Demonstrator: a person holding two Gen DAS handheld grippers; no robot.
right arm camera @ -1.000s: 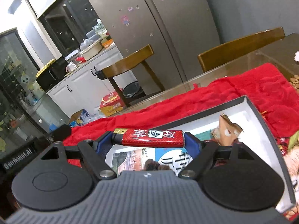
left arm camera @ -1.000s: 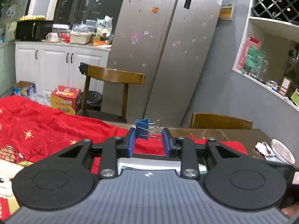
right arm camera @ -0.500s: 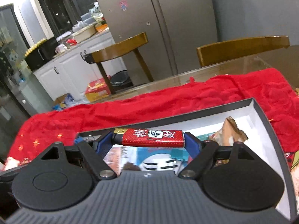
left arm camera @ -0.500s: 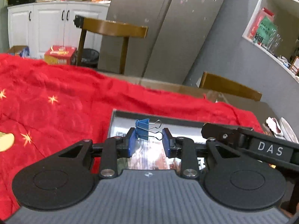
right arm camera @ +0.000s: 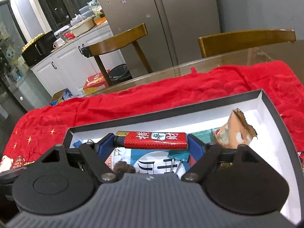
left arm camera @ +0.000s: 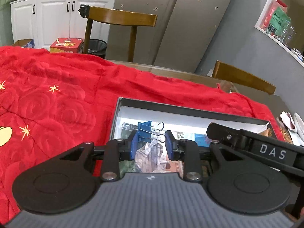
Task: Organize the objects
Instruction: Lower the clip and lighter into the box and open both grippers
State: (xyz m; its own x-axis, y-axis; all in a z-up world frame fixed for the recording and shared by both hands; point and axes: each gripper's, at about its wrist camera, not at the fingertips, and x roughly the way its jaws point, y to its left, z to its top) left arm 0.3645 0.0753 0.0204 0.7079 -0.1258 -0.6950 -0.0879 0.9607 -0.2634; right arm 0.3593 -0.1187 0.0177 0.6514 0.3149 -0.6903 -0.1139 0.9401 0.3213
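Note:
My left gripper (left arm camera: 152,142) is shut on a blue binder clip (left arm camera: 147,130) and holds it over the left end of a dark shallow box (left arm camera: 190,110) with a white inside. My right gripper (right arm camera: 151,144) is shut on a red lighter (right arm camera: 154,140), held lengthwise between the pads, above the same box (right arm camera: 171,112). The box holds printed cards (right arm camera: 144,161), a torn brown wrapper (right arm camera: 235,134) and a teal piece. The right gripper's black body (left arm camera: 252,146) shows at the right of the left wrist view.
The box lies on a red quilted cloth (left arm camera: 57,98) over a glass-topped table (right arm camera: 228,58). Wooden chairs (left arm camera: 121,19) stand behind the table, with a fridge and white cabinets beyond. A dish and tissue (left arm camera: 290,119) lie at the table's right edge.
Both grippers have tilted down and moved in over the box, still holding the clip and the lighter. The right gripper has come into the left wrist view.

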